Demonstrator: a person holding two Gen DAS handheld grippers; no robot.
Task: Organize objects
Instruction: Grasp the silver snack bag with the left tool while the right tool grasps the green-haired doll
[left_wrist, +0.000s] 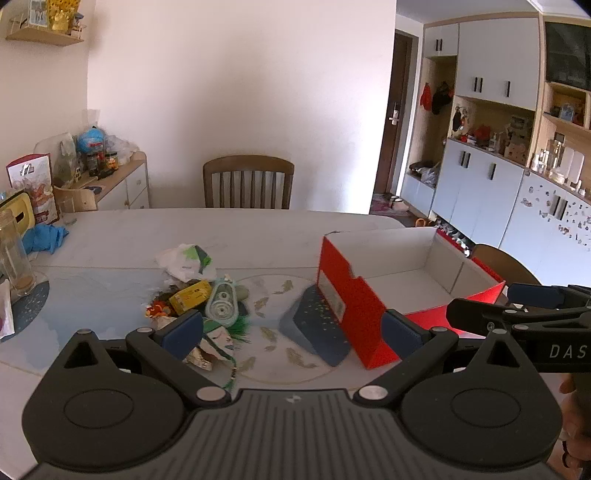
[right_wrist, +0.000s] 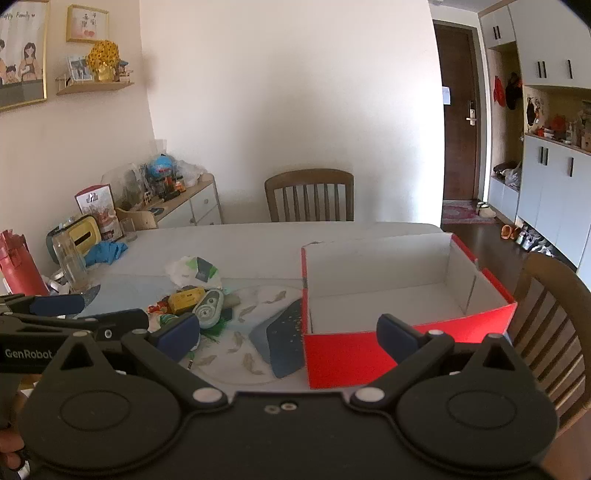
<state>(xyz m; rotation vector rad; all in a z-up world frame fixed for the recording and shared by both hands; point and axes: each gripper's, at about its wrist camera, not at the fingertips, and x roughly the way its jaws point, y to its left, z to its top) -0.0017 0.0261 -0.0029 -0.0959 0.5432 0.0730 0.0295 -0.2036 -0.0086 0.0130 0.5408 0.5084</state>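
Several small objects lie heaped on the surface (left_wrist: 110, 236): a yellow box (left_wrist: 190, 295), a pale green tape dispenser (left_wrist: 221, 303), a crumpled white bag (left_wrist: 186, 260) behind them, and a green-tasselled trinket (left_wrist: 221, 332) nearest us. Just to the right of the heap a round fish-patterned mat (left_wrist: 266, 332) lies flat, and a dark blue speckled pad (left_wrist: 314, 325) rests on it, leaning against the red box (left_wrist: 354, 314). We see the red box standing open and apparently empty, its white inside bare in the right wrist view (right_wrist: 388, 295).

We hold both grippers above the near edge of the surface, tilted downward. Our left gripper (left_wrist: 291, 332) has its jaws spread wide with nothing between them, its left fingertip (left_wrist: 183, 332) just over the tasselled trinket. Our right gripper (right_wrist: 288, 338) is equally wide and empty, facing the box's front wall.

We judge that sorting has not yet begun: nothing is in the box and nothing is held. The next move probably calls for lowering the left gripper onto one item at the heap's near side, closing on that piece alone without dragging its neighbours, then carrying it right over the box wall.

Farther out, a wooden chair (left_wrist: 248, 182) stands at the far edge, and blue gloves (left_wrist: 44, 238) lie at the left.
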